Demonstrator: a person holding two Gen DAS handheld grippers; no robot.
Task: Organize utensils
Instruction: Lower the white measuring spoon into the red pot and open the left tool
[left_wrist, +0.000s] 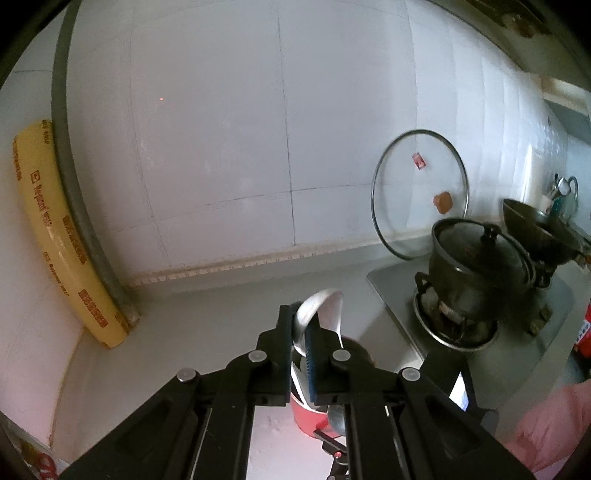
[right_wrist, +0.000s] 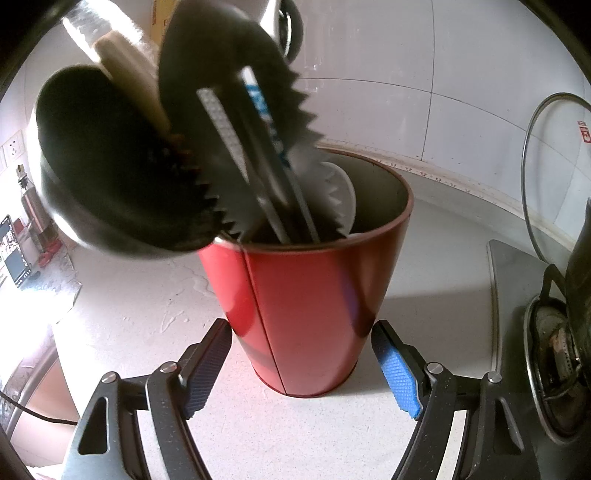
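**Utensils nearly all in the red holder, one spoon still in hand**

Utensils (right_wrist: 236, 155) already crowd the red holder (right_wrist: 306, 314) on the desk (right_wrist: 129, 295): a dark ladle, a serrated scoop, a pale wooden handle and a white piece lean out of its mouth. That much of the sorting looks done.

The left hand-held gripper (left_wrist: 301, 332) is clamped on the handle of a metal spoon (left_wrist: 321, 306), held just above the holder, whose rim shows below the jaws; the spoon is not yet released. The right hand-held gripper (right_wrist: 301, 365) stands with its pads on either side of the holder's base, near the wall; whether they press it I cannot tell, though it appears to be steadying it.

What remains, by my reckoning, is lowering and letting go of the spoon. No loose utensils show on the desk.
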